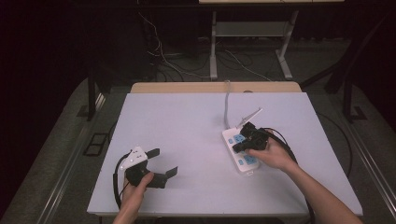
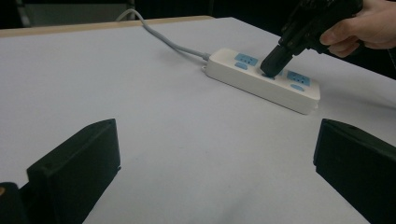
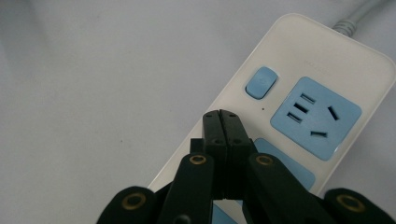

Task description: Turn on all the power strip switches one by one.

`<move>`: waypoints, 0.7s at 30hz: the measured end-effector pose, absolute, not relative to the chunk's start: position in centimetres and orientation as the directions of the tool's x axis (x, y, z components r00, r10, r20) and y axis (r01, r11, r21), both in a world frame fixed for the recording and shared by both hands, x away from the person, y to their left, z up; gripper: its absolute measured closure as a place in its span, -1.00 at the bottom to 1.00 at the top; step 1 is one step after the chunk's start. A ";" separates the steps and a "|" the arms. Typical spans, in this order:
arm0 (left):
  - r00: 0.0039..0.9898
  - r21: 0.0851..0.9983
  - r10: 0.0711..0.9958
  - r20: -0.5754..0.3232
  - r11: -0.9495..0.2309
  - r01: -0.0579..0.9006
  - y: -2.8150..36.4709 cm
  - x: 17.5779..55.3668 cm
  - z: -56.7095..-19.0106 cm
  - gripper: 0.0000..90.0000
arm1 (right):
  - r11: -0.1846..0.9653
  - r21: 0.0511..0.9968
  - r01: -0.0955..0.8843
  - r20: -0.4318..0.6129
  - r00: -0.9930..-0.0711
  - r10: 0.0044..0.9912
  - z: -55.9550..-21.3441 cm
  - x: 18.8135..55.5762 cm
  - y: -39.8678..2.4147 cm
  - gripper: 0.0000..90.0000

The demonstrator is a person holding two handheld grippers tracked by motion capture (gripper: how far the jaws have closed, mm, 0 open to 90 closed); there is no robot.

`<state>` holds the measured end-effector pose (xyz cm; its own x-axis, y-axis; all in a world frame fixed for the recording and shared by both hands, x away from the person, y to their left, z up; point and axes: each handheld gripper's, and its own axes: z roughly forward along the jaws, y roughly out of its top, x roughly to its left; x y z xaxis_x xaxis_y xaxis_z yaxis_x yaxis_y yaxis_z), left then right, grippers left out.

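Left gripper sits idle on the worktop, jaws wide and empty. To its right, the right gripper, jaws pinched together, presses down on the power strip beside a blue switch. Whether that switch has clicked, I cannot tell.

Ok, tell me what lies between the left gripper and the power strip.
Nothing: in the left gripper view, bare white table runs from the open left gripper to the power strip. The high view shows the same empty stretch.
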<state>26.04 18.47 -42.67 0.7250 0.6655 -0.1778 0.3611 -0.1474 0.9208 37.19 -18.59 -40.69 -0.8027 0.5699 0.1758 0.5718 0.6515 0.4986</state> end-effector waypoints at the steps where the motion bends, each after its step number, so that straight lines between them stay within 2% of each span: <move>1: 0.725 0.921 0.666 -0.178 -0.147 0.361 18.5 26.1 -42.7 -1.00 | 0.652 0.498 0.571 0.174 -0.803 0.570 -40.7 37.2 -18.6 1.00; 8: 0.721 0.925 0.668 -0.185 -0.130 0.358 18.7 25.9 -42.4 -1.00 | 0.653 0.494 0.574 0.184 -0.803 0.567 -40.7 36.9 -18.6 1.00; 21: 0.726 0.940 0.664 -0.178 -0.103 0.325 18.7 25.3 -41.4 -1.00 | 0.587 0.546 0.597 0.229 -0.781 0.581 -40.2 37.5 -19.4 1.00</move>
